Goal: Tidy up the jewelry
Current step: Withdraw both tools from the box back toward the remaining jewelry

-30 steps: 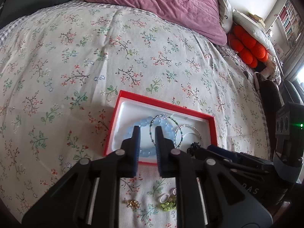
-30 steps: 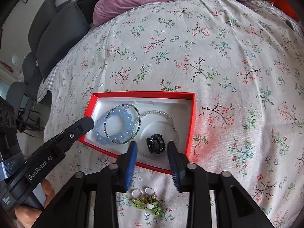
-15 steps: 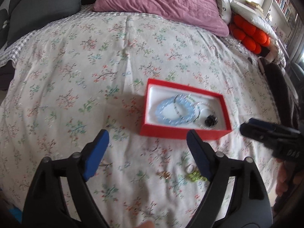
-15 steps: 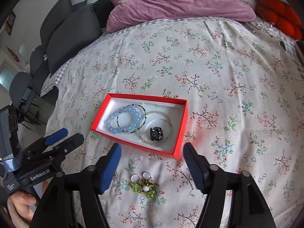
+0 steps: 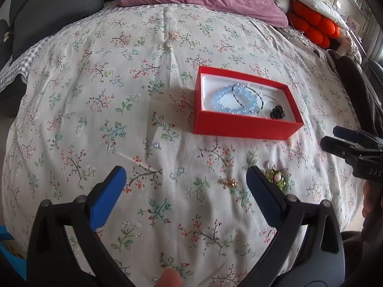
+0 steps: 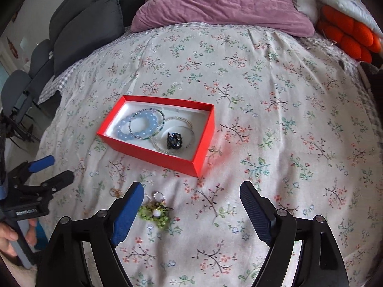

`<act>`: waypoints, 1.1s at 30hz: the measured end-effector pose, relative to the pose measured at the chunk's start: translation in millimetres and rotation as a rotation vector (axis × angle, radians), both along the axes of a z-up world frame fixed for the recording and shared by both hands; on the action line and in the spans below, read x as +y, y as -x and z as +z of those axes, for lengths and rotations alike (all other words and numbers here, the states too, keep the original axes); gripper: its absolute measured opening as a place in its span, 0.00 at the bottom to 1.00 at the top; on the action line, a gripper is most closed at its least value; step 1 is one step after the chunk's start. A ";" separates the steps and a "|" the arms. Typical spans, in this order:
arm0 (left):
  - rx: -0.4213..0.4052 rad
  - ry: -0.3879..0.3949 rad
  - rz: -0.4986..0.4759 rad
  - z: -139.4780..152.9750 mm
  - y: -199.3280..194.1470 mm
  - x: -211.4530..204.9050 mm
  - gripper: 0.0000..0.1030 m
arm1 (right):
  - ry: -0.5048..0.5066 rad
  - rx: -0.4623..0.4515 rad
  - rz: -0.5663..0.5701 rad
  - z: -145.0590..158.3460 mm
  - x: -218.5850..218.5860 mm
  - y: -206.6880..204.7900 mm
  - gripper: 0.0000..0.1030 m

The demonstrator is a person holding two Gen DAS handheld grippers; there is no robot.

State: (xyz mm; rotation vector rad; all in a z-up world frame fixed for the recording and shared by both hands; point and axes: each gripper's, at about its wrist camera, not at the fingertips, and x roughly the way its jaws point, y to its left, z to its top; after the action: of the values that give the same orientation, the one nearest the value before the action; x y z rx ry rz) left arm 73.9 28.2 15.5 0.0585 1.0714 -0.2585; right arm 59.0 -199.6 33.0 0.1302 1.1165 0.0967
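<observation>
A red box [image 5: 241,126] [image 6: 153,154] lies on the floral bedspread. In it are a pale blue bead bracelet [image 5: 233,100] [image 6: 138,125], thin bead bracelets [image 6: 178,131] and a black beaded piece [image 5: 277,113] [image 6: 174,140]. On the spread in front of the box lie a green beaded earring pair [image 5: 275,177] [image 6: 154,211] and a small gold piece [image 5: 228,182] [image 6: 116,192]. My left gripper [image 5: 185,179] is open and empty, held back from the box. My right gripper [image 6: 191,195] is open and empty, its left finger beside the green earrings.
A purple pillow [image 6: 222,2] lies at the head of the bed, grey cushions [image 6: 88,26] at the left, an orange knobbly cushion [image 6: 347,35] at the right. The bed edge is near both grippers.
Both grippers have opened wide and pulled back from the box toward the near edge of the bed. The jewelry in the box has not moved.
</observation>
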 end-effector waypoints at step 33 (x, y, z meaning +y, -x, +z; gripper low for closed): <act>-0.007 0.037 -0.335 -70.7 33.3 -40.6 0.65 | 0.124 0.085 0.160 -68.9 18.6 50.8 0.81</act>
State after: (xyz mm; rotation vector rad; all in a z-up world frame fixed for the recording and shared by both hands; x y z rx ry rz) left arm 40.6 -12.4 -55.1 0.2060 1.0468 -0.5793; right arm 8.2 -180.9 -35.9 -0.0665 1.2133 0.1659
